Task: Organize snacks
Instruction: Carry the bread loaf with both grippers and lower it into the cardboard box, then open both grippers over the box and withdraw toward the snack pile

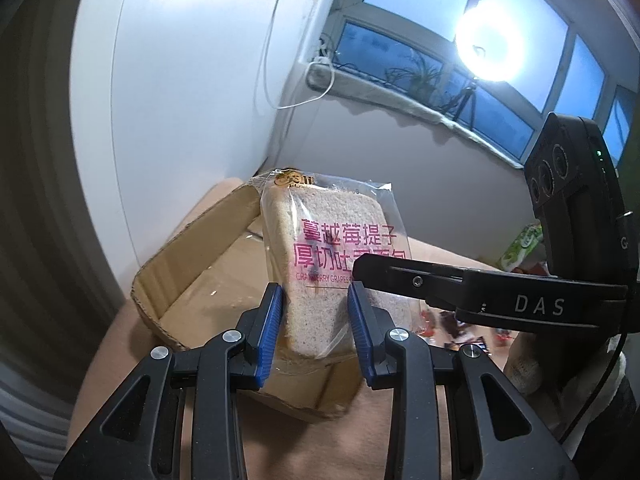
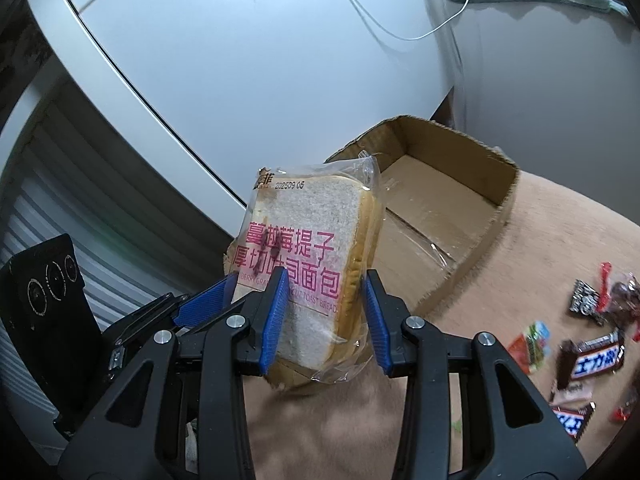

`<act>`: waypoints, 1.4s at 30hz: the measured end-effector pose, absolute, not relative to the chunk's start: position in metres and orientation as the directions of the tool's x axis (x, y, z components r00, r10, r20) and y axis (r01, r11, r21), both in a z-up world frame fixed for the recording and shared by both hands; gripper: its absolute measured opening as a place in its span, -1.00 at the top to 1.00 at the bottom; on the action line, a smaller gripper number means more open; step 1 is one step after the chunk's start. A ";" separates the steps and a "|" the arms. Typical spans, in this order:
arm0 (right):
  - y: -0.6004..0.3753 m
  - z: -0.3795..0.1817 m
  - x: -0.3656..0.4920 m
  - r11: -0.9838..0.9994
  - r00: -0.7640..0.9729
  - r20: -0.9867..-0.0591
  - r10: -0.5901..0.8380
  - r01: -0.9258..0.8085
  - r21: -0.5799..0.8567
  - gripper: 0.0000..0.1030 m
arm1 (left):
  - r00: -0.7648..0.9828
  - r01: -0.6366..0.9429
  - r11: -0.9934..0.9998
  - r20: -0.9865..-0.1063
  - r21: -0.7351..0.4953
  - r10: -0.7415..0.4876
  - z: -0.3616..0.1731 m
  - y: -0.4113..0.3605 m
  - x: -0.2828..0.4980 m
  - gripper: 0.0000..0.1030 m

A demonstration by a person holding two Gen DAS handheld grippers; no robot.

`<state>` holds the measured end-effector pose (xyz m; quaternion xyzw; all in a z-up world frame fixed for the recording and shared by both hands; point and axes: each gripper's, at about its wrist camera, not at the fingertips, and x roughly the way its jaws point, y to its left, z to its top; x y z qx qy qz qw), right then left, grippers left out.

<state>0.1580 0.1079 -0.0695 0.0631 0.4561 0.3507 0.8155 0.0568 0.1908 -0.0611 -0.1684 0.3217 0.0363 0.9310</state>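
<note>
Both tools, left tool [image 1: 314, 330] and right tool [image 2: 326, 322], were clamped on one bread pack [image 2: 310, 276]; the box [image 2: 440, 216] sat at one o'clock, so next came lowering it inside

Each camera rides behind its own gripper, tilted downward along the fingers, very close to whatever sits between them. The left view faces the window [image 1: 460, 60] and wall corner; the right view faces the white wall. Both take in the box [image 1: 192, 276] [image 2: 452, 216] on the tan surface.
</note>
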 end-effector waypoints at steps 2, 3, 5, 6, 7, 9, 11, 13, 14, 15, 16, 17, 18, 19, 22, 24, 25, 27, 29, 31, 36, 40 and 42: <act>0.111 -0.073 0.160 0.744 0.329 -0.704 0.629 -0.517 0.423 0.23 | 0.783 -0.184 0.943 -0.621 -0.278 -0.030 -0.064 0.192 0.059 0.38; 0.113 -0.075 0.162 0.745 0.325 -0.708 0.627 -0.517 0.422 0.23 | 0.780 -0.187 0.944 -0.625 -0.273 -0.027 -0.065 0.192 0.060 0.38; 0.116 -0.078 0.164 0.747 0.320 -0.715 0.621 -0.517 0.417 0.23 | 0.774 -0.194 0.944 -0.633 -0.267 -0.020 -0.067 0.194 0.062 0.38; 0.118 -0.080 0.165 0.749 0.320 -0.719 0.617 -0.519 0.412 0.23 | 0.771 -0.198 0.945 -0.637 -0.262 -0.015 -0.068 0.193 0.066 0.38; 0.119 -0.079 0.165 0.749 0.319 -0.720 0.616 -0.519 0.411 0.23 | 0.769 -0.202 0.944 -0.639 -0.259 -0.011 -0.069 0.194 0.068 0.38; 0.122 -0.081 0.167 0.749 0.315 -0.723 0.615 -0.521 0.410 0.22 | 0.765 -0.209 0.945 -0.644 -0.251 -0.002 -0.071 0.195 0.069 0.38; 0.123 -0.084 0.169 0.758 0.314 -0.737 0.599 -0.520 0.394 0.22 | 0.755 -0.217 0.947 -0.656 -0.235 0.010 -0.074 0.194 0.071 0.38; 0.125 -0.086 0.173 0.783 0.343 -0.751 0.564 -0.510 0.356 0.22 | 0.750 -0.225 0.949 -0.661 -0.220 0.025 -0.075 0.194 0.069 0.39; 0.124 -0.086 0.174 0.791 0.353 -0.754 0.554 -0.506 0.344 0.22 | 0.750 -0.225 0.949 -0.661 -0.221 0.024 -0.075 0.193 0.069 0.39; 0.123 -0.085 0.174 0.794 0.358 -0.754 0.550 -0.504 0.339 0.21 | 0.750 -0.225 0.949 -0.661 -0.221 0.024 -0.075 0.193 0.069 0.39; 0.122 -0.084 0.173 0.796 0.364 -0.754 0.547 -0.504 0.335 0.21 | 0.750 -0.228 0.949 -0.660 -0.217 0.030 -0.075 0.193 0.068 0.39; 0.120 -0.082 0.172 0.798 0.367 -0.754 0.545 -0.504 0.331 0.21 | 0.751 -0.232 0.949 -0.659 -0.212 0.036 -0.074 0.193 0.067 0.39; 0.119 -0.081 0.171 0.800 0.372 -0.754 0.542 -0.505 0.325 0.18 | 0.752 -0.233 0.949 -0.658 -0.211 0.039 -0.074 0.194 0.065 0.39; 0.117 -0.080 0.169 0.803 0.379 -0.754 0.536 -0.505 0.317 0.14 | 0.754 -0.235 0.949 -0.656 -0.212 0.040 -0.073 0.194 0.064 0.39; 0.108 -0.074 0.165 0.813 0.410 -0.745 0.526 -0.499 0.300 -0.14 | 0.757 -0.234 0.950 -0.652 -0.205 0.045 -0.070 0.193 0.060 0.39; 0.103 -0.071 0.162 0.819 0.425 -0.741 0.520 -0.495 0.290 -0.14 | 0.759 -0.232 0.953 -0.649 -0.193 0.053 -0.068 0.190 0.058 0.39; 0.100 -0.068 0.160 0.824 0.434 -0.741 0.512 -0.493 0.281 -0.14 | 0.759 -0.231 0.955 -0.648 -0.185 0.058 -0.066 0.188 0.056 0.39; 0.092 -0.063 0.155 0.833 0.456 -0.738 0.497 -0.489 0.258 -0.14 | 0.764 -0.228 0.960 -0.641 -0.164 0.072 -0.062 0.182 0.053 0.37; 0.083 -0.057 0.149 0.842 0.483 -0.732 0.481 -0.486 0.233 -0.15 | 0.769 -0.224 0.963 -0.634 -0.150 0.080 -0.058 0.175 0.049 0.37; 0.072 -0.051 0.142 0.851 0.512 -0.722 0.466 -0.484 0.206 -0.15 | 0.774 -0.220 0.965 -0.627 -0.142 0.085 -0.055 0.170 0.047 0.23; 0.036 -0.039 0.122 0.862 0.576 -0.681 0.452 -0.478 0.169 -0.27 | 0.793 -0.184 0.975 -0.605 -0.128 0.071 -0.044 0.150 0.041 0.00; -0.013 -0.029 0.108 0.885 0.629 -0.639 0.444 -0.421 0.201 -0.28 | 0.806 -0.146 0.981 -0.590 -0.129 0.043 -0.037 0.131 0.038 -0.03; -0.038 -0.026 0.103 0.896 0.642 -0.633 0.433 -0.387 0.220 -0.28 | 0.810 -0.128 0.983 -0.586 -0.132 0.027 -0.035 0.123 0.037 -0.03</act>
